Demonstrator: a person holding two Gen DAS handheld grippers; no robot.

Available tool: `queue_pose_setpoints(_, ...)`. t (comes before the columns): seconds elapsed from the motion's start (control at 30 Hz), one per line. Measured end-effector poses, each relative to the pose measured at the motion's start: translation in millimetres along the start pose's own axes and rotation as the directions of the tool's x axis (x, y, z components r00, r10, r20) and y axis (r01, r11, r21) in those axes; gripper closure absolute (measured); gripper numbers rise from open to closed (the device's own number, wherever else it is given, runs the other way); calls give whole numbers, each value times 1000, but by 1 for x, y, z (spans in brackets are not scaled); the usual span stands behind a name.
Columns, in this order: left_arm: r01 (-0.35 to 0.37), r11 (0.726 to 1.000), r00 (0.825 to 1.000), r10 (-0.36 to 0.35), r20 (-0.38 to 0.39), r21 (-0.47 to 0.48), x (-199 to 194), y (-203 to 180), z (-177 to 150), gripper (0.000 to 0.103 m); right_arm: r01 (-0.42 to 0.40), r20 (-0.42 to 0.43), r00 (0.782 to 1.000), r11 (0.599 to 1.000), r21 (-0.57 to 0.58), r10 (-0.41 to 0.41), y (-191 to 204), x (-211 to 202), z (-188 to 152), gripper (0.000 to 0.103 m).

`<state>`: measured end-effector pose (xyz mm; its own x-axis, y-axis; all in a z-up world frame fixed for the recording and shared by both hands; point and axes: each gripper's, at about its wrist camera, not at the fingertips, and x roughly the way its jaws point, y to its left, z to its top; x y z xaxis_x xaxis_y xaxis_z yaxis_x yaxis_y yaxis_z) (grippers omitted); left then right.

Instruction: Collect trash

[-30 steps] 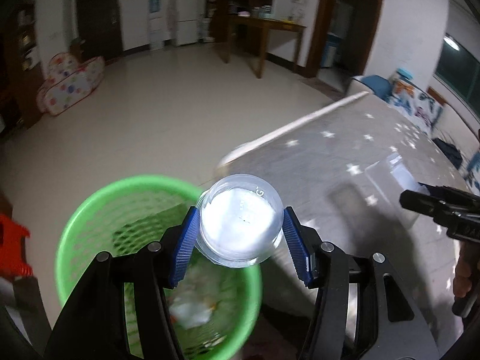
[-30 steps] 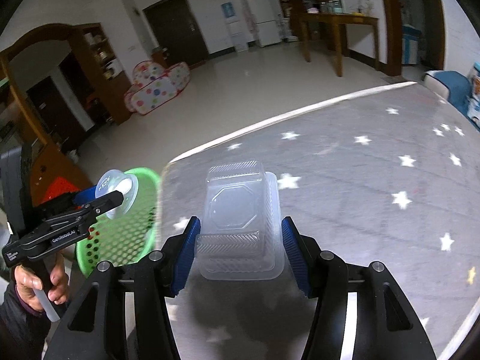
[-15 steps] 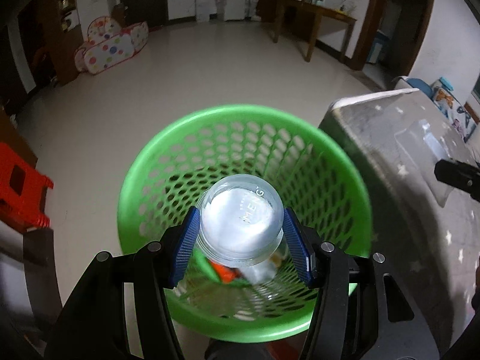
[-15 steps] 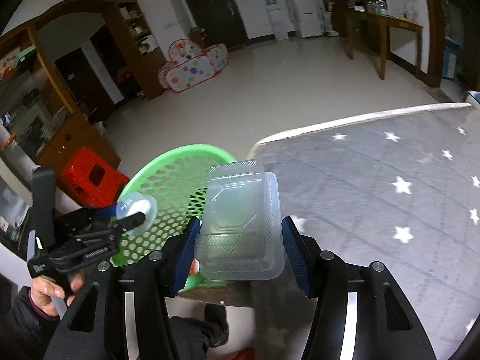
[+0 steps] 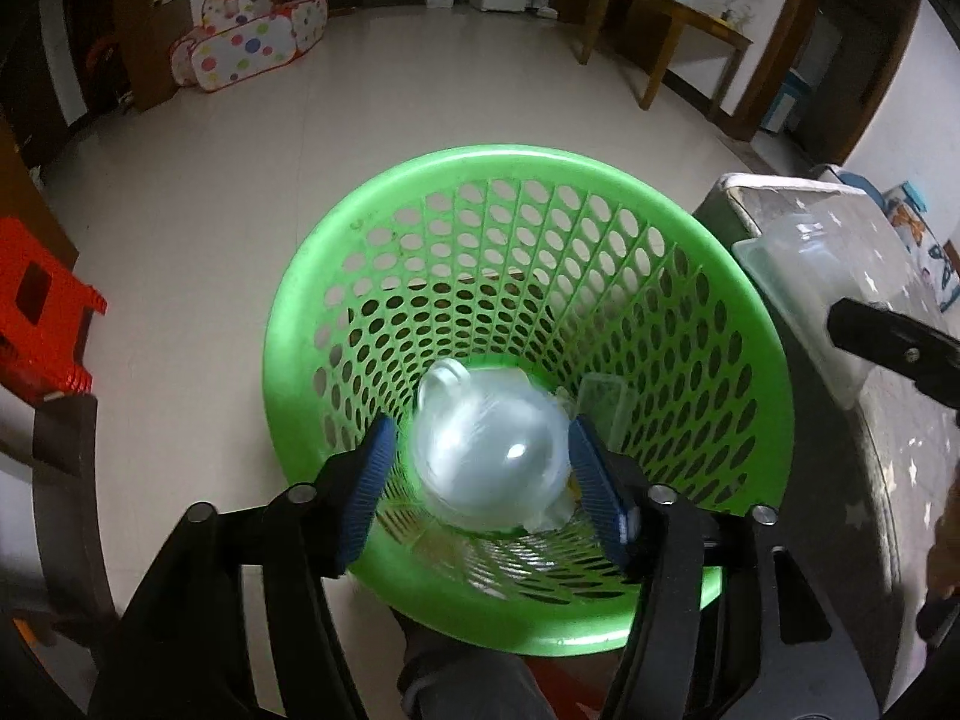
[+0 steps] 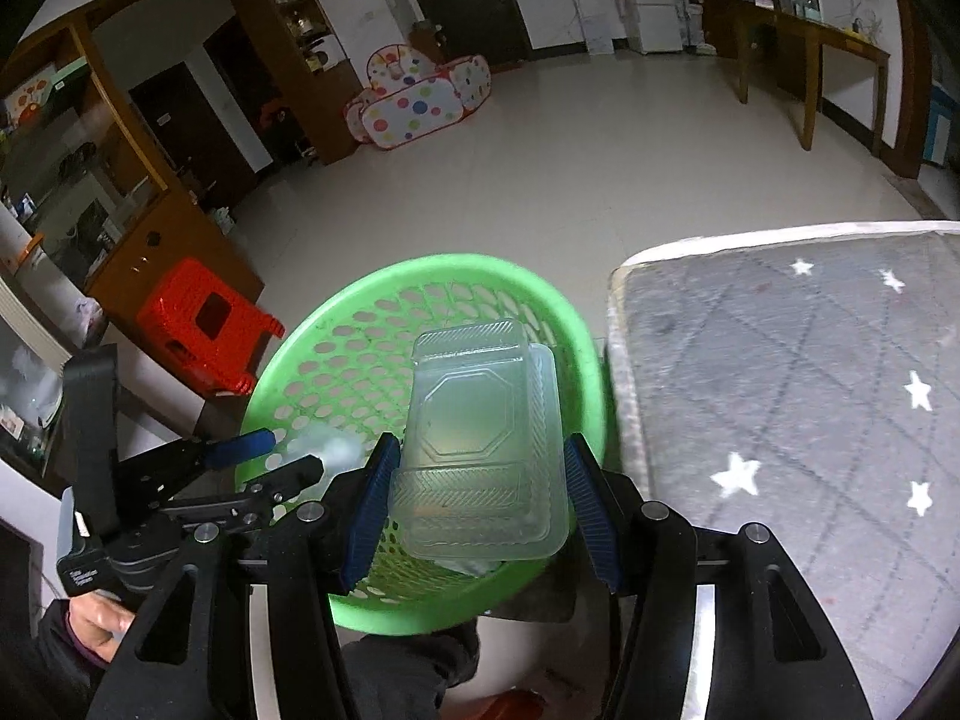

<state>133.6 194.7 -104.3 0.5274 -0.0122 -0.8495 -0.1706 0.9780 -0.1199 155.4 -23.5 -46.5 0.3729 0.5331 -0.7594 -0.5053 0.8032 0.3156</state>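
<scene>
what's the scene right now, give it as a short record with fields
left gripper: jaws apart over the basket, clear cup between the pads with gaps on both sides
clear cup: blurred, seems to be dropping
right gripper: gripping the clear clamshell box, above the basket's near rim
clear clamshell box: shut, empty as far as visible
green basket: on the floor beside the table, some trash at the bottom
table: grey cloth with white stars
red stool: on the floor left of the basket

basket (image 5: 288, 312) mouth: open above | right: table (image 6: 780, 420) edge close | left: stool (image 6: 204, 324) near
</scene>
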Motion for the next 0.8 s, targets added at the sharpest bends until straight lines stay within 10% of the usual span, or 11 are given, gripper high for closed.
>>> queue_pose_setpoints(0.8, -66, 997, 994, 70, 83, -47, -42, 5, -15, 10, 9, -12, 1000, 999, -53, -9, 14, -9, -24, 30)
